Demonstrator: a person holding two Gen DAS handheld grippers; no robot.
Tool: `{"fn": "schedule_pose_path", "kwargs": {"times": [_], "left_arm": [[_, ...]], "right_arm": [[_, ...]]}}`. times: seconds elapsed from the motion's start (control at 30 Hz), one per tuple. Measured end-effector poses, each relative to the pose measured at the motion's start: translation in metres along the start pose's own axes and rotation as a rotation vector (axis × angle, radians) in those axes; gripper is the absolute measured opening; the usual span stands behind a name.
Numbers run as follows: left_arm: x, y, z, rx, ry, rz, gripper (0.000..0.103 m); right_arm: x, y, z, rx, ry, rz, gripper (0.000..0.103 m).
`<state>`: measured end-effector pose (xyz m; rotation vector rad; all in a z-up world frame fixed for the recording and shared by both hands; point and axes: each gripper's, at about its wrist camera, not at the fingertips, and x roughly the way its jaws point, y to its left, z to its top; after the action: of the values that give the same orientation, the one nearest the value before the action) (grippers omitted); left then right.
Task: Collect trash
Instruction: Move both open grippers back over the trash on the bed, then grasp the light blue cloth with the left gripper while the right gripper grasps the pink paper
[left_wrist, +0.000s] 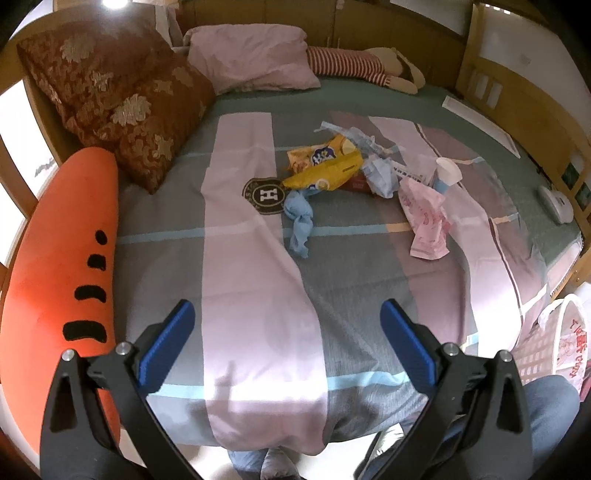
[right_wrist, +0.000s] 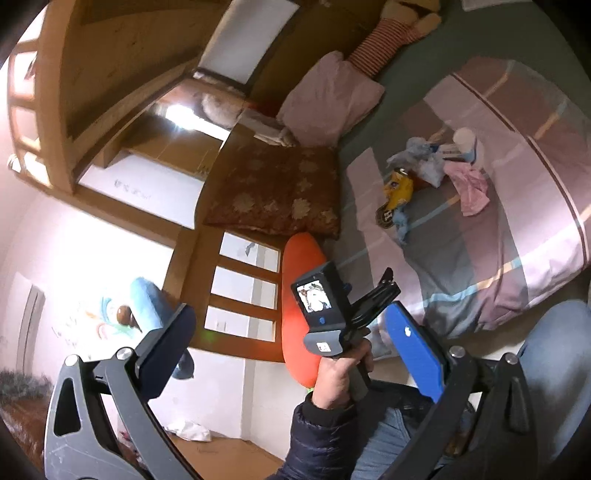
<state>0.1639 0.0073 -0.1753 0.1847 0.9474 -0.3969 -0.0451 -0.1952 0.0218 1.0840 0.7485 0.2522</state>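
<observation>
Trash lies heaped mid-bed on the striped pink-and-grey bedspread (left_wrist: 258, 280): a crumpled yellow snack bag (left_wrist: 325, 166), a twisted light-blue plastic bag (left_wrist: 300, 221), a wadded pale-blue tissue clump (left_wrist: 380, 175), a flat pink printed paper bag (left_wrist: 426, 218) and a tipped white-and-blue paper cup (left_wrist: 447, 173), all touching or just beside one another. The left hand-held gripper (left_wrist: 288, 317) hovers near the bed's foot, fingers spread and empty. The right hand-held gripper (right_wrist: 290, 325) is likewise spread, holding nothing.
</observation>
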Motion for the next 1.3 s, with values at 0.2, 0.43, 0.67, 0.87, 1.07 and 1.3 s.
{"fn": "schedule_pose_path", "kwargs": {"times": [0.2,0.43,0.67,0.87,1.07,1.3], "left_arm": [[0.004,-0.001,0.001,0.008,0.010,0.012,0.100],[0.013,-0.002,0.021,0.014,0.007,-0.011,0.100],[0.070,-0.003,0.062,0.039,0.035,-0.022,0.100],[0.144,-0.012,0.087,0.022,0.120,-0.056,0.099],[0.197,-0.017,0.103,0.022,0.167,-0.004,0.097],[0.216,-0.007,0.092,0.058,0.179,-0.031,0.068]], "right_arm": [[0.004,0.000,0.002,-0.013,0.037,0.059,0.100],[0.024,-0.031,0.041,-0.062,-0.132,-0.117,0.100],[0.146,-0.107,0.111,-0.485,-0.303,-0.708,0.100],[0.241,-0.196,0.143,-0.499,-0.015,-0.933,0.098],[0.276,-0.237,0.154,-0.475,0.070,-0.971,0.095],[0.298,-0.258,0.150,-0.489,0.200,-0.933,0.046]]}}
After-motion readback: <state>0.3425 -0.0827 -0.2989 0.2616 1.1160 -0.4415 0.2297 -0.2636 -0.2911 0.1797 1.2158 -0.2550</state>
